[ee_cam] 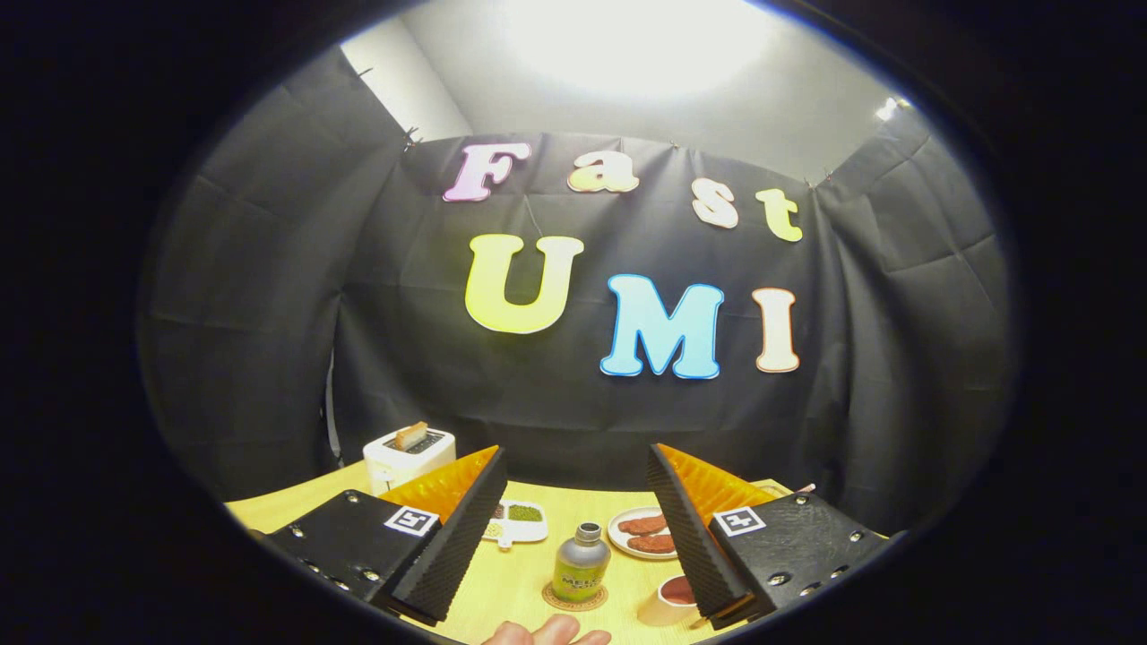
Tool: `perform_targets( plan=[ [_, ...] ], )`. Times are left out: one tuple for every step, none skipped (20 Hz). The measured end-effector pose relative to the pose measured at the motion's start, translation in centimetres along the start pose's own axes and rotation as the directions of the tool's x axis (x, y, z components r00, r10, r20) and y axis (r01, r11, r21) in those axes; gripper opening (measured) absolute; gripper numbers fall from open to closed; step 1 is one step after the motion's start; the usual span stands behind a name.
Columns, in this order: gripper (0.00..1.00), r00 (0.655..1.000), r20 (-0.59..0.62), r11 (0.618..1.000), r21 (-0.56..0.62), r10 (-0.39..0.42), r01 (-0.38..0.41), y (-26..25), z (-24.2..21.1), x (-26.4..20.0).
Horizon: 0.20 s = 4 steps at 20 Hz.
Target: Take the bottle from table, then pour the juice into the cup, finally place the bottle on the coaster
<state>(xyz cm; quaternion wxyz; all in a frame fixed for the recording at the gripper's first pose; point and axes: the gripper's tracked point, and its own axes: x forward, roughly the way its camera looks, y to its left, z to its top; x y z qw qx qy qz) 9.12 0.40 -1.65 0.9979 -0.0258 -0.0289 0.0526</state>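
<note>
A small green bottle (581,563) with a grey cap stands upright on a round brown coaster (574,598) on the yellow table (520,582). It sits ahead of and between my gripper's (575,479) two fingers, which are spread wide with nothing between them. A pale cup (668,601) with dark red juice inside stands just right of the bottle, partly hidden behind the right finger (690,537).
A white toaster (408,455) with a slice of bread stands at the far left of the table. A white dish (518,521) with green food and a plate (647,535) with two brown patties lie beyond the bottle. A person's fingertips (547,634) show at the near table edge.
</note>
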Motion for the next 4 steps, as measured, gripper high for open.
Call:
perform_targets(
  plan=[
    [0.96, 1.000, -0.001, 1.000, 0.001, -0.002, 0.002, -0.7, 0.0, -0.1],
    [0.96, 1.000, -0.003, 1.000, 0.003, -0.009, 0.009, -1.4, -0.2, -0.4],
    [0.96, 1.000, -0.005, 1.000, 0.007, -0.014, 0.015, -2.1, -0.2, -0.5],
    [0.96, 1.000, -0.008, 1.000, 0.015, -0.019, 0.019, -2.7, -0.3, -0.5]
  ],
)
